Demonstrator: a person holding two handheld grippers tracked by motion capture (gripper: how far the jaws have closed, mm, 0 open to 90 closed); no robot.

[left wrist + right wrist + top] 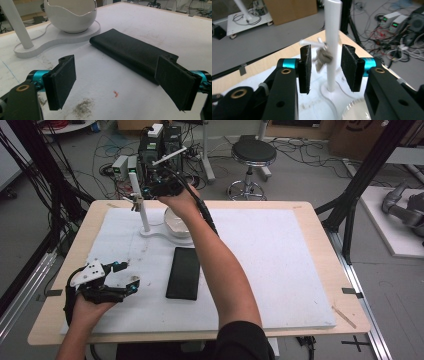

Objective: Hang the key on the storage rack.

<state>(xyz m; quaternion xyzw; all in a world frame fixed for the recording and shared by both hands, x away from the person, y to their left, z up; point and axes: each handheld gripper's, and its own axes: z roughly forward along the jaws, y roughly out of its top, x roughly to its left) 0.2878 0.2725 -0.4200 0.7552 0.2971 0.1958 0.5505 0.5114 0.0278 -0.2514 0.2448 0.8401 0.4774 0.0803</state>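
Reaching across the white mat (pixel 260 270) with our right gripper (pixel 325 66), we have its jaws standing apart on either side of the white post (pixel 332 37) of a small stand. A bunch of keys (pixel 322 58) hangs from a short peg on that post, blurred in the right gripper view; the keys sit between the two black pads, close to the left one, and we cannot tell whether either pad touches them. In the high view the right gripper (pixel 162 187) sits at the far left part of the mat, level with the top of the post (pixel 140 202). The post's base also carries a white bowl (pixel 71 15) just beside it. Our left gripper (pixel 112 282) rests low near the mat's front left edge, jaws wide apart and holding nothing. A black case (pixel 132 53) lies flat on the mat just beyond it, near the stand's base.
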